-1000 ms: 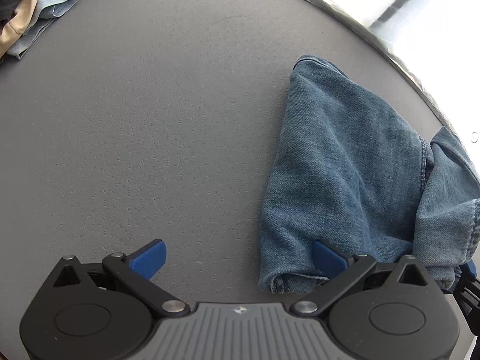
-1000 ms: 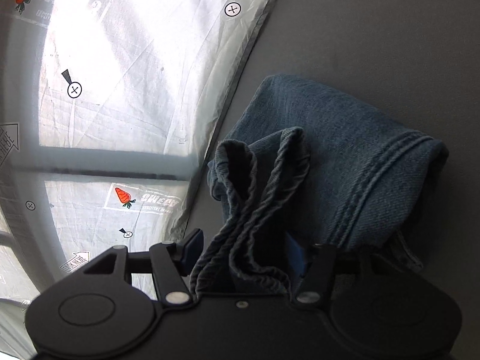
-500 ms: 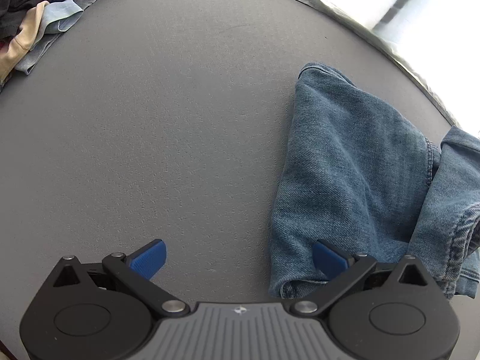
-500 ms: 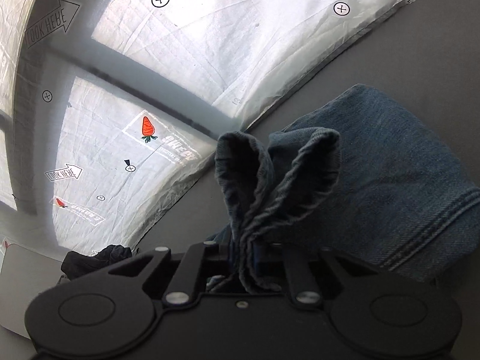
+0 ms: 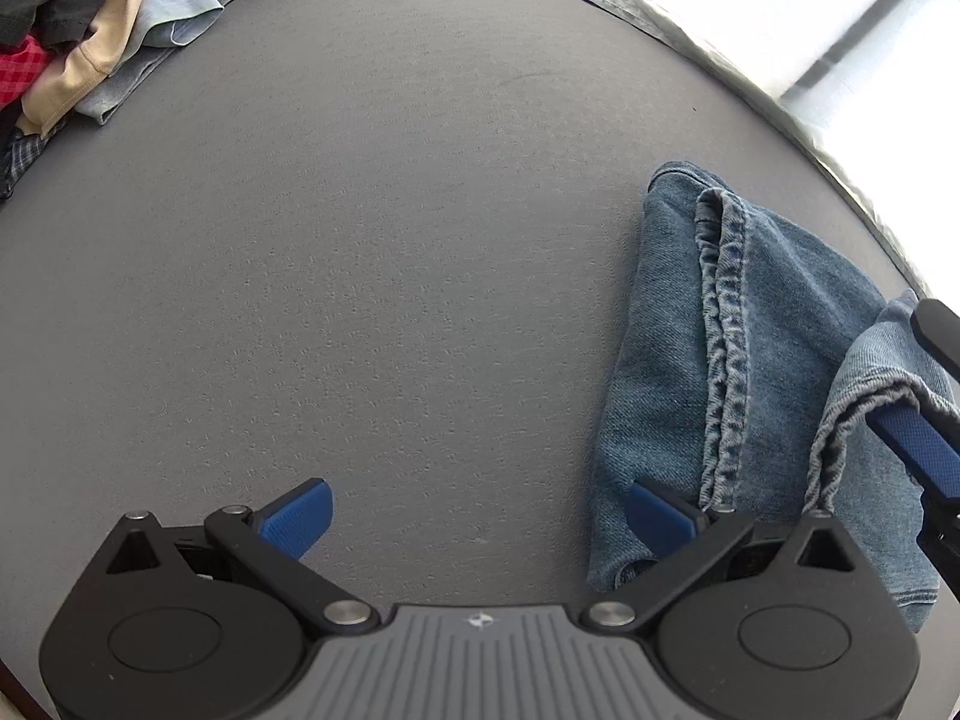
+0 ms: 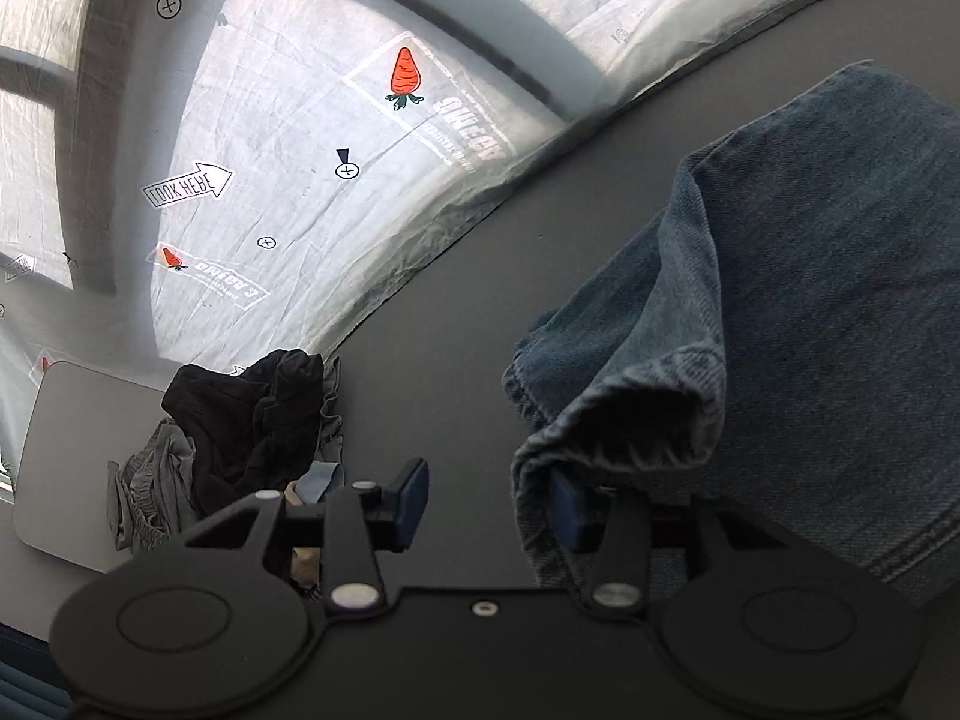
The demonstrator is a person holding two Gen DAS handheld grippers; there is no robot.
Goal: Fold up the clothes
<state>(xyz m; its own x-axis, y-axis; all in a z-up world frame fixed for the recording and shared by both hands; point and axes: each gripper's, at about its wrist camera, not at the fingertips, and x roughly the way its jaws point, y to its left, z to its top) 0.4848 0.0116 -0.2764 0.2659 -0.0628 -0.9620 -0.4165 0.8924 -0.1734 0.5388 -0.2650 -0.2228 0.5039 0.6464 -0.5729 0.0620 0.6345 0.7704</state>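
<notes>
Folded blue jeans (image 5: 774,348) lie on the grey table at the right of the left wrist view; they fill the right of the right wrist view (image 6: 828,324). My left gripper (image 5: 477,519) is open and empty, its right finger resting against the jeans' near left edge. My right gripper (image 6: 489,507) is open; a denim hem (image 6: 618,420) drapes over its right finger, and nothing lies between the fingers. The right gripper's blue finger (image 5: 918,444) shows under that hem at the right edge of the left wrist view.
A pile of mixed clothes (image 5: 90,54) lies at the table's far left; it shows as dark garments (image 6: 240,426) in the right wrist view. A plastic-covered window (image 6: 360,150) runs along the table's far edge. A grey flat panel (image 6: 66,456) sits behind the pile.
My right gripper opened and let go of the bunched denim hem, which now lies folded over the jeans and draped on its right finger. My left gripper stayed open, drifting slightly back.
</notes>
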